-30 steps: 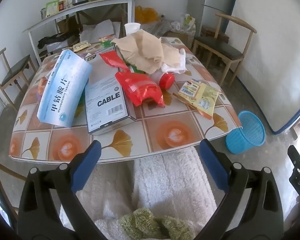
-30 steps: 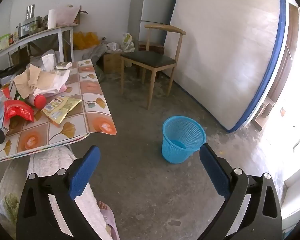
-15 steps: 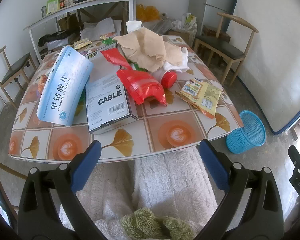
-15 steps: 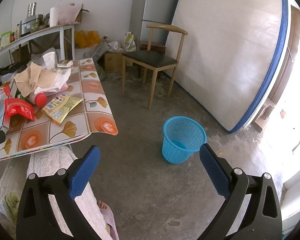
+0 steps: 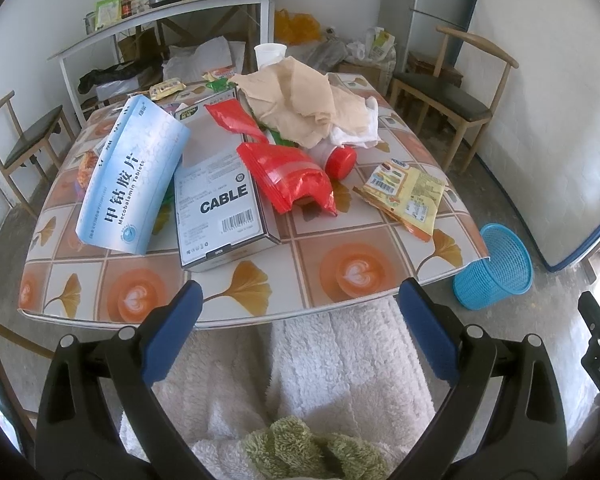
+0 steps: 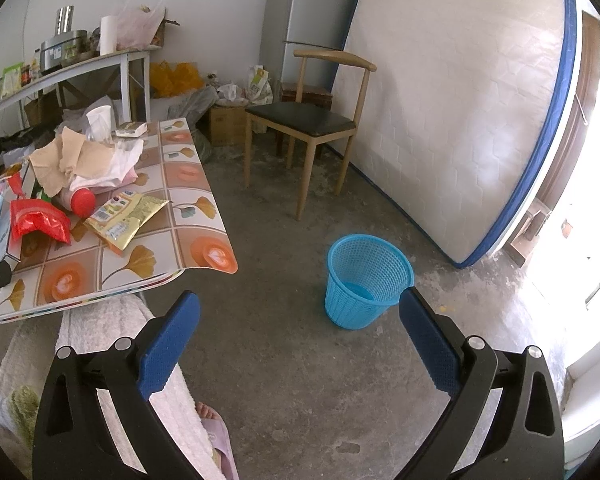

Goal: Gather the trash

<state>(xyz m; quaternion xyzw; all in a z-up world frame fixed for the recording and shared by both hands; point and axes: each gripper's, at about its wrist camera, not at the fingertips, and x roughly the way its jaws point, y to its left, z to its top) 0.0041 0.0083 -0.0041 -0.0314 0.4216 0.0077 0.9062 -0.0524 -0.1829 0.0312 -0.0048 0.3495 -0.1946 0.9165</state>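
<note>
Trash litters the patterned table: a light blue medicine box, a grey CABLE box, a red foil bag, a red-capped bottle, a yellow snack wrapper, crumpled brown paper and a white cup. The blue mesh basket stands on the floor right of the table. My left gripper hangs open just short of the table's near edge. Over the floor, my right gripper is open and empty, with the basket ahead.
A person's white fleecy legs sit below the left gripper. A wooden chair stands behind the basket, a mattress leans on the right wall. A shelf table and another chair lie beyond.
The left gripper has risen and tilted slightly toward the table, so the trash sits lower in view. The right view has shifted a little. Both grippers stay open.
</note>
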